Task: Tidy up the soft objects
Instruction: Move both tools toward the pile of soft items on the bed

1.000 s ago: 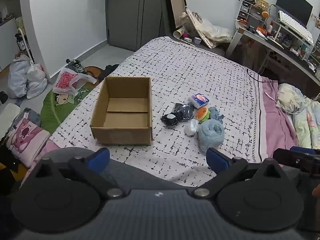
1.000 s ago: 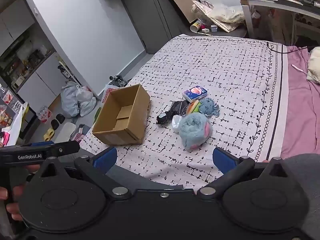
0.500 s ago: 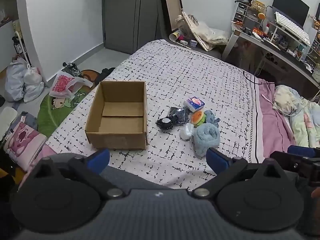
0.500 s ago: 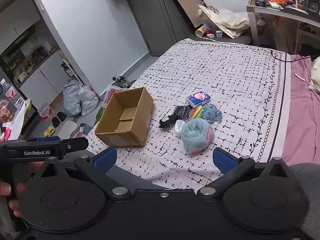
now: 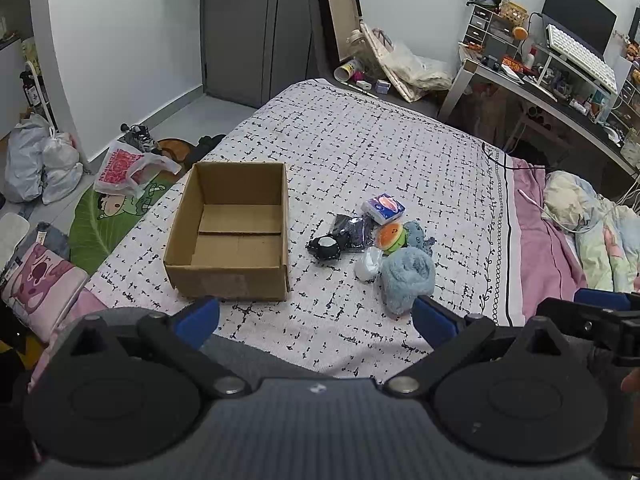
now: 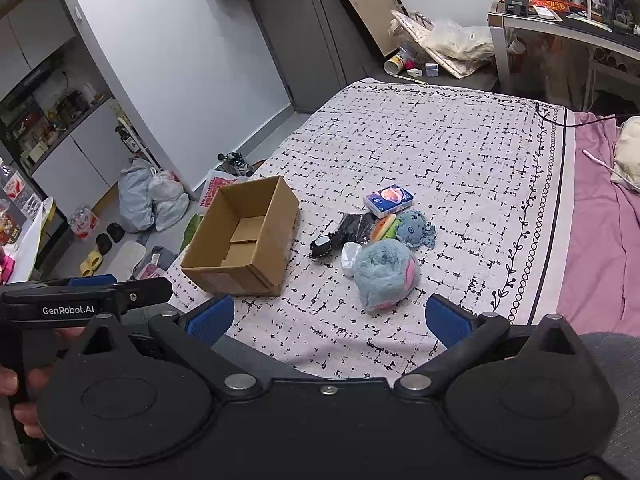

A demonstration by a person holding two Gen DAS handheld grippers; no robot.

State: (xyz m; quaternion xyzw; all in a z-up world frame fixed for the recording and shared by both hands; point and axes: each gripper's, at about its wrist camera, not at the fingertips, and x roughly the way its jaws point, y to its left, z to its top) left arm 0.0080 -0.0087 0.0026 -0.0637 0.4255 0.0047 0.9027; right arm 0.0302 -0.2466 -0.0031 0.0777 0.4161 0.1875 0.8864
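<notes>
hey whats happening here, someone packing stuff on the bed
A person holds a two-finger gripper in each hand over a bed. Both the left gripper and the right gripper are open and hold nothing. An open cardboard box sits on the bed, empty. Beside it lies a small pile: a fluffy blue plush, a burger-like toy, a tissue pack and some dark items. Nothing has been packed yet.

brown box [image 5: 228, 236] | fluffy blue plush [image 5: 408, 276] | black-dashed white bedspread [image 5: 380, 152]
</notes>
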